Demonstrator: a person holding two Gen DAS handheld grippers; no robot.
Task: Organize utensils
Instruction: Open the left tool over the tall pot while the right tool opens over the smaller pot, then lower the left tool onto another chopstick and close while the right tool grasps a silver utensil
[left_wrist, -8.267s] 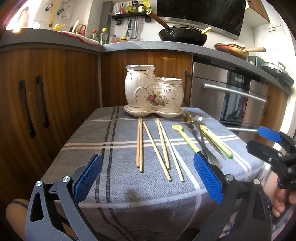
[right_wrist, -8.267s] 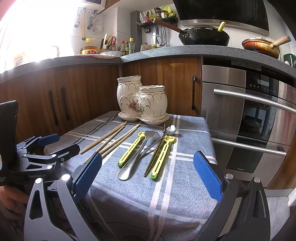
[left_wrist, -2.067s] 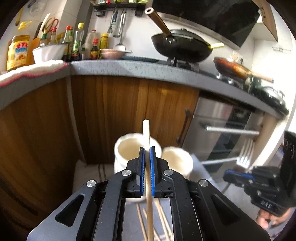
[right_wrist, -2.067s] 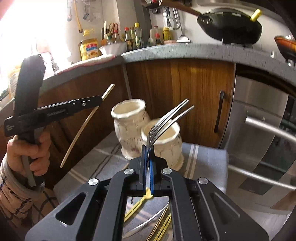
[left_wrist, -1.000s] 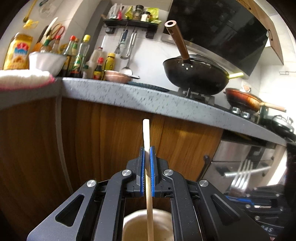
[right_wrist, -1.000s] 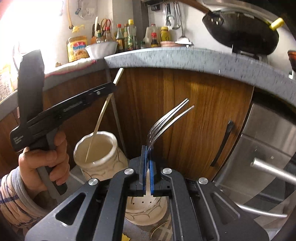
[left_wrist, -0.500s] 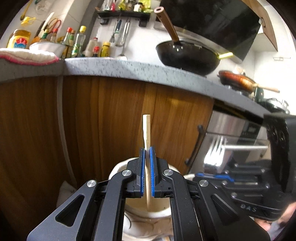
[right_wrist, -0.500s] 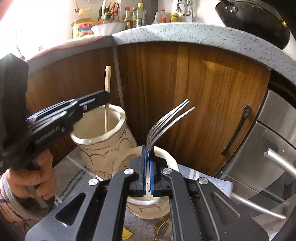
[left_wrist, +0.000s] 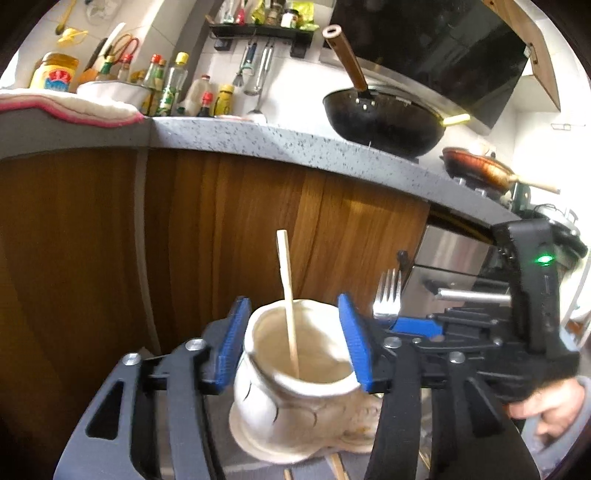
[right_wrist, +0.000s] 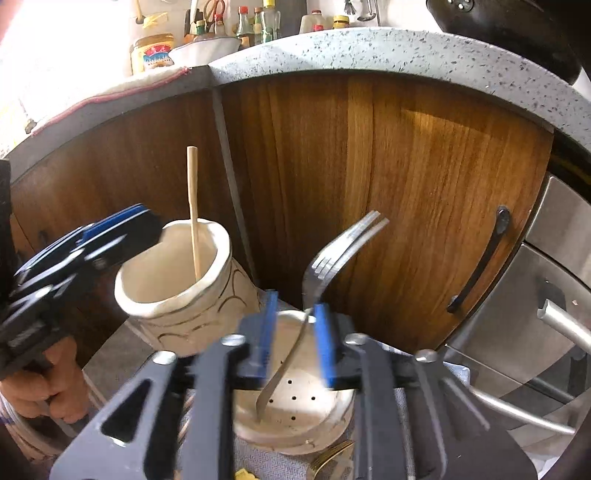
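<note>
A cream ceramic holder has a tall pot (left_wrist: 295, 406) and a short pot (right_wrist: 295, 417) with holes in its floor. One wooden chopstick (left_wrist: 288, 295) stands loose in the tall pot. My left gripper (left_wrist: 293, 343) has its jaws opening, its blue pads either side of the pot's rim and clear of the chopstick. A steel fork (right_wrist: 332, 258) leans tines-up in the short pot, its handle end on the holed floor. My right gripper (right_wrist: 295, 332) has its jaws opening, and the fork's handle passes between the pads without being pressed.
Wooden cabinet doors (right_wrist: 369, 184) under a grey speckled counter (left_wrist: 277, 140) stand close behind the holder. An oven with a steel handle (right_wrist: 561, 317) is at the right. More chopsticks (left_wrist: 336, 469) and a yellow-handled utensil (right_wrist: 243, 474) lie on the grey cloth below.
Both grippers' jaws have parted. The chopstick has dropped from the left pads into the tall pot, and the fork has slid down into the short pot. The left gripper has sunk towards the holder.
</note>
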